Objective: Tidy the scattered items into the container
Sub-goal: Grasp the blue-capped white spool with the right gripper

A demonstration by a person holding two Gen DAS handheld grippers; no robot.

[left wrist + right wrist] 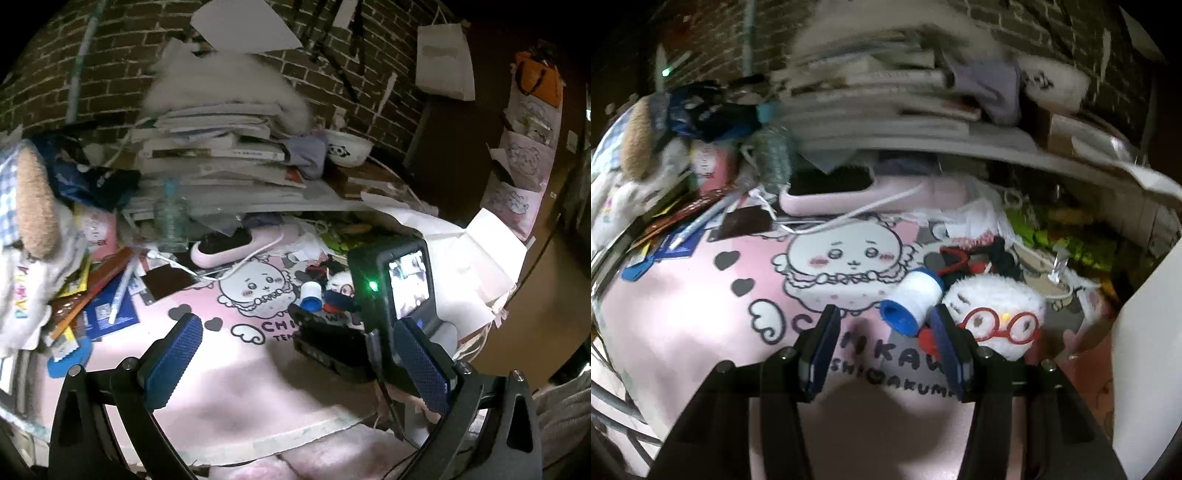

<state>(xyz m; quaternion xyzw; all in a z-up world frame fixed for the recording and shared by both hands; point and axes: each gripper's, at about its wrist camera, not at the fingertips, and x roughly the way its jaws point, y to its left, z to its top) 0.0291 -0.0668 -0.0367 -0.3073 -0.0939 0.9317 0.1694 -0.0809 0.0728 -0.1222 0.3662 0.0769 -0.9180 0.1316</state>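
Black arms of the right gripper [882,345] fill the bottom of the right wrist view, its blue-padded jaws standing at a middling gap with nothing pressed between them; only the pink desk mat [683,317] shows through the gap. Just beyond the right pad lies a small white bottle [916,297] with a blue cap, on its side, the cap end pointing toward the camera. It sits just ahead of the jaws, not between the pads. Touching it on the right is a white plush toy [997,314] with red glasses.

From the left wrist view, the left gripper [295,354] holds its jaws wide apart over the bare mat, empty. Between its pads and a little ahead is the back of the right gripper's body with its camera screen [408,284] and a green light. Past that, the same bottle [310,293] and plush toy [341,284] lie on the mat by the printed cartoon character [258,291].

Further back, a pink handheld device [236,245] with a white cable lies across the desk. To the left is a heap of cards, a pen [120,291] and a blue booklet. A clear plastic bottle [170,218] stands behind. A tall stack of books and papers [221,147] rises at the rear, with a white bowl [347,147] beside it, against a brick wall [122,48]. I cannot tell which item is the container.
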